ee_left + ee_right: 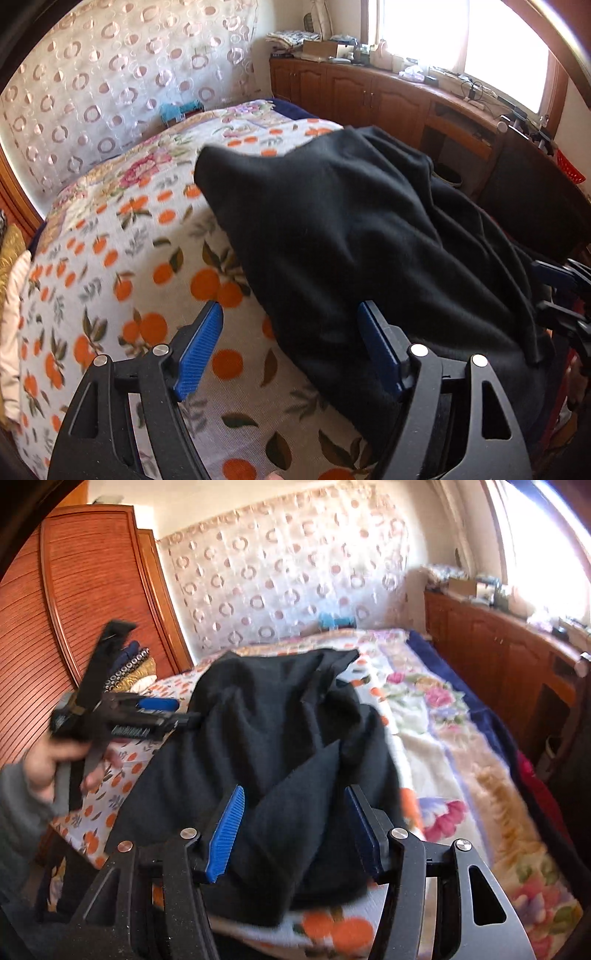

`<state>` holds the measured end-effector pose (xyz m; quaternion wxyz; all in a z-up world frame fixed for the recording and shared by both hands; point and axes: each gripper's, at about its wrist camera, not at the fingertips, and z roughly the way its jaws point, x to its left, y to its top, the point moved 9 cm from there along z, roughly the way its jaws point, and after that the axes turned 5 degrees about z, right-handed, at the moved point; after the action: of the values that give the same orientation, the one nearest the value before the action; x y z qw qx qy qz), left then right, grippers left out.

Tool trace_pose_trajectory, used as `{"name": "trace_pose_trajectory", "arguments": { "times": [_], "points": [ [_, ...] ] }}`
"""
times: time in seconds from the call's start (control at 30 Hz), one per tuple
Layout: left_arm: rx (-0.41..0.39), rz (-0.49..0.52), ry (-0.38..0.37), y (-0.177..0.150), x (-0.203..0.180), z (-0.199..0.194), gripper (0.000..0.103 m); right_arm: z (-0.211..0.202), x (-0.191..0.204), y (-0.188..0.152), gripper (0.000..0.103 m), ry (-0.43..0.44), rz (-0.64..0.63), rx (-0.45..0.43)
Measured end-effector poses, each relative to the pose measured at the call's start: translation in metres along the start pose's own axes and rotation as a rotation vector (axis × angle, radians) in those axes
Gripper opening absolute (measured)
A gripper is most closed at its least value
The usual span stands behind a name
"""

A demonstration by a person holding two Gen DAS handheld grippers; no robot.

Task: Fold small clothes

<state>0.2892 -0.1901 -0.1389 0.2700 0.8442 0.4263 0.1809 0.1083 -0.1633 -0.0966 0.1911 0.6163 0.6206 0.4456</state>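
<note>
A black garment (351,229) lies loosely bunched on a bed with an orange-print cover (129,258); it also shows in the right wrist view (280,731), with a folded flap near its front. My left gripper (291,314) is open and empty, its right finger over the garment's near edge and its left finger over the bedcover. It shows from the side in the right wrist view (177,714), at the garment's left edge. My right gripper (293,797) is open and empty, hovering above the garment's near part. It shows at the right edge of the left wrist view (561,291).
A floral blanket (443,738) covers the bed's right side. A wooden cabinet (369,96) with clutter stands under the window. A wooden wardrobe (74,590) stands at left, with folded fabrics (136,668) by it. A patterned curtain (288,576) hangs behind the bed.
</note>
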Motion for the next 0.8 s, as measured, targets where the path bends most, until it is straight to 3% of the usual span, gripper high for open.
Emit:
{"name": "trace_pose_trajectory", "arguments": {
  "times": [0.2,0.33,0.5,0.8],
  "points": [
    [-0.003,-0.006,0.001,-0.011,-0.003,0.011,0.076,0.032,-0.007,0.006,0.056,-0.029,0.011,0.065],
    [-0.022,-0.049,-0.009,-0.014,0.000,0.013,0.081,0.028,-0.011,0.009,0.005,-0.047,-0.012,0.076],
    [-0.019,-0.075,-0.030,-0.017,0.002,0.014,0.081,-0.021,-0.034,0.015,0.004,-0.106,0.039,-0.055],
    [-0.018,-0.090,-0.024,-0.019,0.003,0.012,0.082,-0.013,-0.037,0.004,0.005,-0.120,0.050,-0.024]
  ]
}}
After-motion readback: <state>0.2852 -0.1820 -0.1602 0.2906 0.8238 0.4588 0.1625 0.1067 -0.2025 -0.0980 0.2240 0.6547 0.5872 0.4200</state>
